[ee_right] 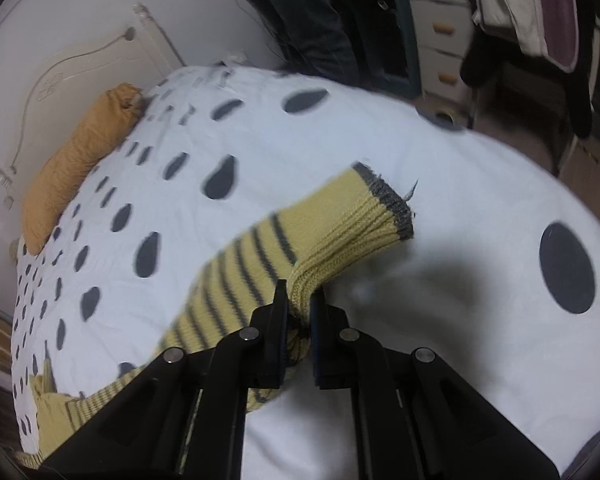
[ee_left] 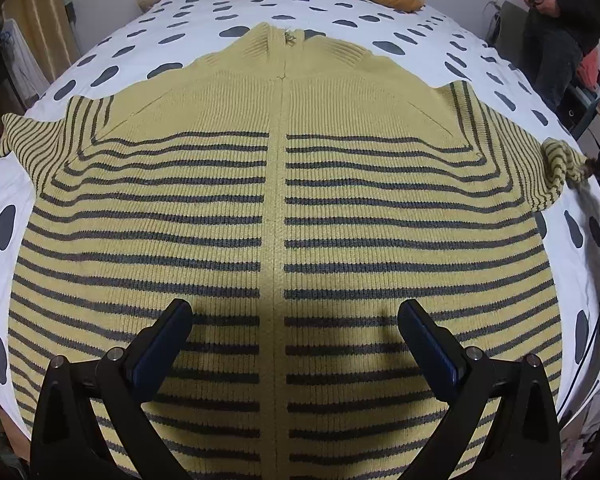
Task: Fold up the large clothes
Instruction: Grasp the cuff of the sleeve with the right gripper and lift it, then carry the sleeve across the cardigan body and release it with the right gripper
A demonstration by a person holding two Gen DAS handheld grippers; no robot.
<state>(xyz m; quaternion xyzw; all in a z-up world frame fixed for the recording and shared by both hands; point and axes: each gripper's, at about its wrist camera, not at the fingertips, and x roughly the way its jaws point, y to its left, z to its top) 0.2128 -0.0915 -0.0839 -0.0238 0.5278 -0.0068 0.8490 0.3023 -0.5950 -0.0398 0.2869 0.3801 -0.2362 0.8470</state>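
Yellow striped sweater [ee_left: 276, 208] lies flat on my spotted bed [ee_left: 112, 52]. My left gripper [ee_left: 296, 312] hangs wide apart above it. My right gripper [ee_right: 299, 300] pinches its sleeve [ee_right: 320, 236].

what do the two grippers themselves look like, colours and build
Both are matte black plastic linkages with round silver pivot bolts. The left gripper has two angled arms ending in flat rectangular fingers faced with dark blue ribbed pads. The right gripper has the same black frame and silver bolts, with a blue pad edge showing on one finger. No cables, markings or sleeves show on either.
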